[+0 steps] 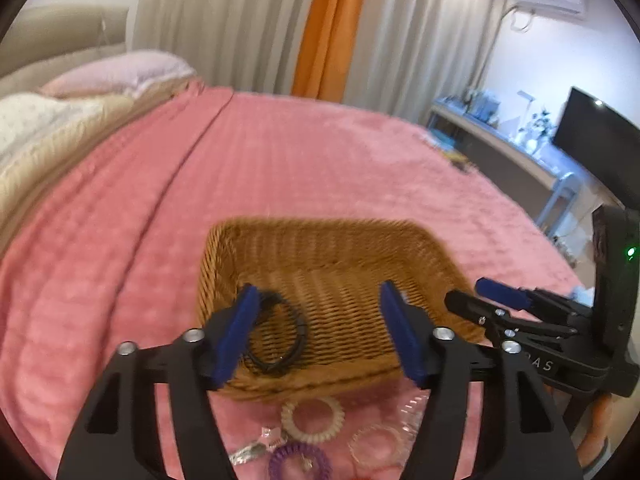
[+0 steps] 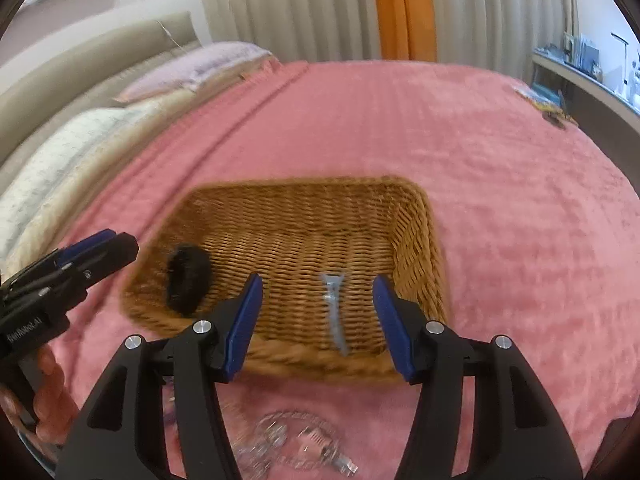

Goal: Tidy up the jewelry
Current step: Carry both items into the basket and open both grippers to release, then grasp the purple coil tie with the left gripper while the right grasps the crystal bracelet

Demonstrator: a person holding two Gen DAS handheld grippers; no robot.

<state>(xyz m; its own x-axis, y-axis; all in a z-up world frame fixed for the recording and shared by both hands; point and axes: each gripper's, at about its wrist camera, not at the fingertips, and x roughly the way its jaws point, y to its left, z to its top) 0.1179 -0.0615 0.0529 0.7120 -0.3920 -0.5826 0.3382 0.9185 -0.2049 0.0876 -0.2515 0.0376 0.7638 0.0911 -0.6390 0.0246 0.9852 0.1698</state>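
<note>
A wicker basket [image 1: 332, 240] sits on the pink bedspread; it also shows in the right wrist view [image 2: 420, 240]. Inside lie a black hair tie [image 1: 284, 334], seen as a black ring [image 2: 188, 280] in the right view, and a light blue hair clip [image 2: 334, 312]. My left gripper [image 1: 320, 328] is open and empty above the basket's near side. My right gripper [image 2: 318, 320] is open and empty over the basket's near rim. In front of the basket lie a clear spiral hair tie [image 1: 312, 418], a purple spiral tie [image 1: 298, 462], clear rings [image 1: 380, 444] and silvery jewelry [image 2: 288, 444].
The pink bedspread [image 1: 280, 160] stretches far behind the basket. Pillows [image 1: 112, 76] lie at the far left. A desk with a dark monitor [image 1: 596, 140] stands at the right. The right gripper [image 1: 500, 304] shows at the basket's right; the left gripper [image 2: 80, 256] shows at its left.
</note>
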